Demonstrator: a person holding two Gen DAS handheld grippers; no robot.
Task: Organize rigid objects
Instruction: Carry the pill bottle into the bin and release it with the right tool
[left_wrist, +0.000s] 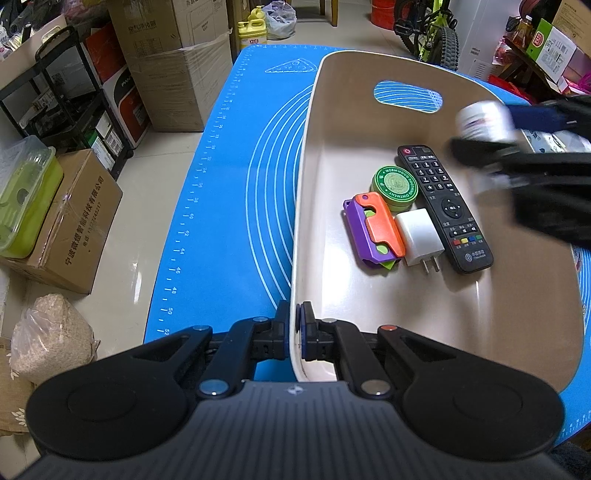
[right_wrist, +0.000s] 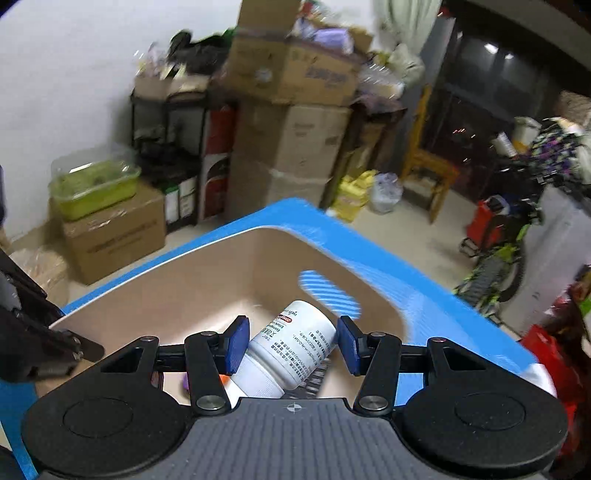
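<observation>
- The beige bin (left_wrist: 369, 70) sits on the blue mat (left_wrist: 221, 184). The left gripper (left_wrist: 296, 332) has its fingers pinched tight on the near wall.
- Inside, ahead and to the right of those fingers: a black remote (left_wrist: 443, 206) with a China Mobile logo at its near end.
- Left of the remote: a white charger plug (left_wrist: 419, 236), an orange-and-purple toy (left_wrist: 373, 232), and a green tin (left_wrist: 394, 188) reading "Wormwood Soothing Ointment".
- The right gripper (right_wrist: 291, 345) is half spread, clamping a white pill bottle (right_wrist: 291, 343) over the bin, tilted. Its label print is too small to read.
</observation>
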